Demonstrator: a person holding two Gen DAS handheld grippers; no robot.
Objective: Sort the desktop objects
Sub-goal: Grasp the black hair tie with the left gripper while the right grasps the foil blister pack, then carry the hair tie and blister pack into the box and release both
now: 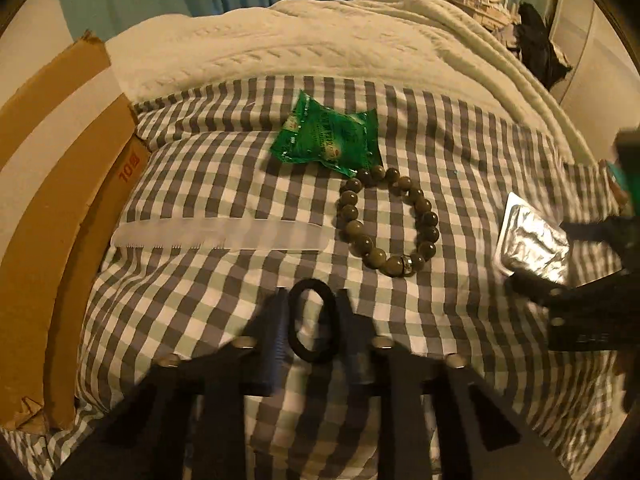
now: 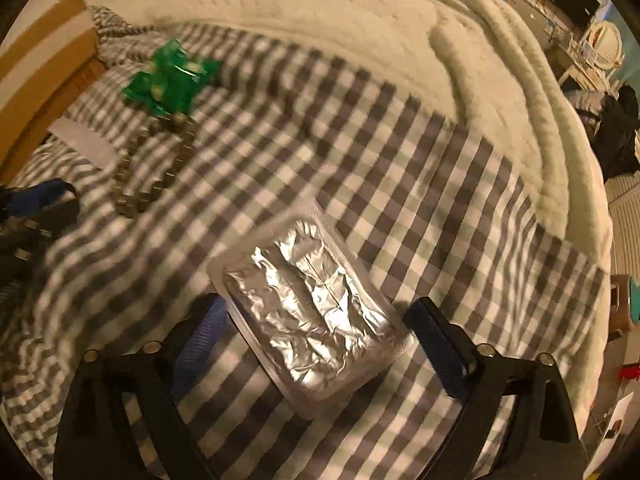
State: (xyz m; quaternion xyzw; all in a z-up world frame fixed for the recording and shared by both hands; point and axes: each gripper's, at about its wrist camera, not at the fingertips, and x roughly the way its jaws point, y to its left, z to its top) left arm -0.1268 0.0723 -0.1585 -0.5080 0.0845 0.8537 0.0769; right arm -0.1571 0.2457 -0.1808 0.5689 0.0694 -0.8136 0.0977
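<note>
1. A cardboard box (image 1: 60, 208) is standing along the left edge of the checked cloth (image 1: 224, 184), its flaps brown with pale stripes and a red "10" printed on its side.
2. A translucent white strip (image 1: 220, 234) with a toothed lower edge is lying flat on the cloth just beside the box.
3. The left gripper (image 1: 314, 326) is reaching in at the near edge of the cloth, its two black fingers sitting on either side of a black hair tie (image 1: 314, 326). The tie is a plain matte elastic loop, drawn into an upright oval; whether the fingers are pinching it or only bracketing it cannot be told.
4. A green snack packet (image 1: 326, 138), glossy and crumpled with pale printing, is lying toward the far edge of the cloth, touching the beads below it.
5. A bead bracelet (image 1: 390, 222) of round olive-brown beads with one silvery spacer is lying in an open ring near the middle of the cloth.
6. A silver blister pack (image 2: 312, 316), its foil wrinkled and shiny inside a flat grey rim, is lying toward the right edge of the cloth.
7. The right gripper (image 2: 316, 340) is spread wide, one finger on each side of the pack, neither clearly pressing on it.
8. A cream blanket (image 1: 320, 40) is lying bunched beyond the far edge of the cloth.
</note>
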